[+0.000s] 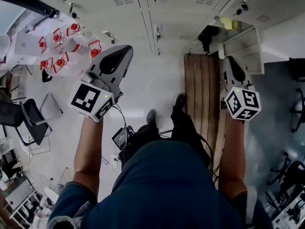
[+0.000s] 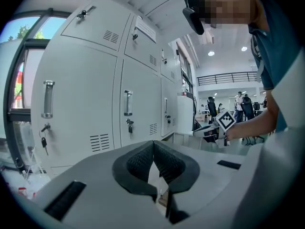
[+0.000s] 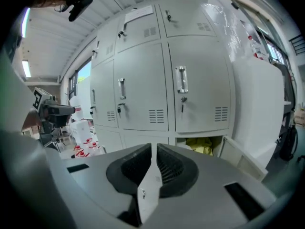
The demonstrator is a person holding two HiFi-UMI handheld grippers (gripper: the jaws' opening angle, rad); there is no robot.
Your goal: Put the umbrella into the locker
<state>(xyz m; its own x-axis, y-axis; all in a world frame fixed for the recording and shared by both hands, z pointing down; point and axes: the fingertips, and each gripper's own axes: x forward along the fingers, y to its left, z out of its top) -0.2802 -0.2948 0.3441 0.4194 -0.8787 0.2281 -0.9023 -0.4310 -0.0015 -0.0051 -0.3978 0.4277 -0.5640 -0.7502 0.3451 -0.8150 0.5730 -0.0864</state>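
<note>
Umbrella [image 3: 200, 145] noted as the yellow crumpled bundle inside the open bottom locker [image 3: 202, 135], at 4 o'clock in the right gripper view and at 1 o'clock in the head view. Only part of it shows above the gripper's body and the locker's lower edge. Its ends are hidden, so its long axis and heading cannot be determined. Locker door [image 3: 240, 160] stands ajar on the bundle's 3 o'clock side. Left gripper [image 2: 153, 147]: jaws closed tip to tip, nothing between them. Right gripper [image 3: 153, 149]: jaws drawn together to a thin slit, nothing held. Both grippers are well apart from the umbrella.
</note>
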